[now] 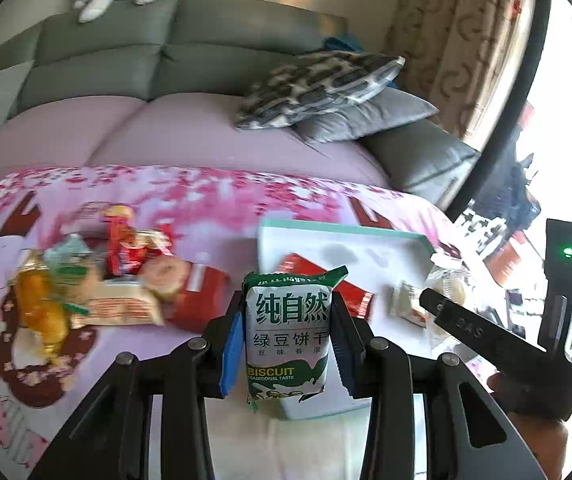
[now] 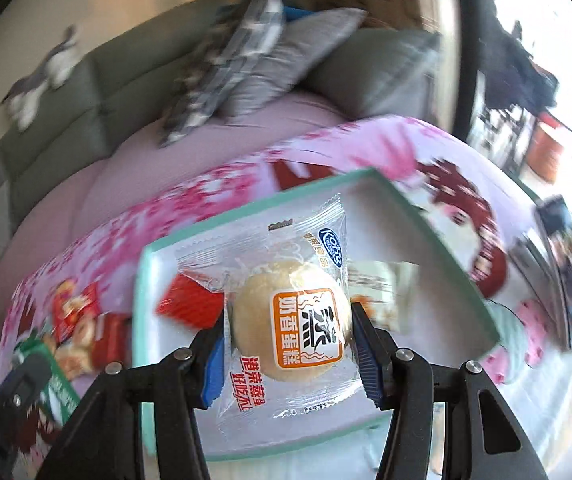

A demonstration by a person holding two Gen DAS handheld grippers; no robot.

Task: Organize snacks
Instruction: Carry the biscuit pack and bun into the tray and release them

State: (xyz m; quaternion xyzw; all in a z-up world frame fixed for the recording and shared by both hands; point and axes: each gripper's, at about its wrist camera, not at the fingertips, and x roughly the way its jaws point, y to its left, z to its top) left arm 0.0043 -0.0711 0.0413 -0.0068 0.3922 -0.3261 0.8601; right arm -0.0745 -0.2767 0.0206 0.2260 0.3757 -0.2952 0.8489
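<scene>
The tray (image 2: 158,264) with the teal rim lies on the flowered table (image 1: 214,196). To place well, bring each packet low over the tray before letting go. The right claw (image 2: 290,320) is clamped on the steamed cake (image 2: 292,320) above the tray; the left claw (image 1: 288,336) grips the biscuit packet (image 1: 288,332) at the tray's left edge.

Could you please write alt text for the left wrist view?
The left hand-held gripper grips a green-and-white biscuit packet upright over a white tray. More snacks lie piled on the floral cloth to the left, before a grey sofa.
</scene>
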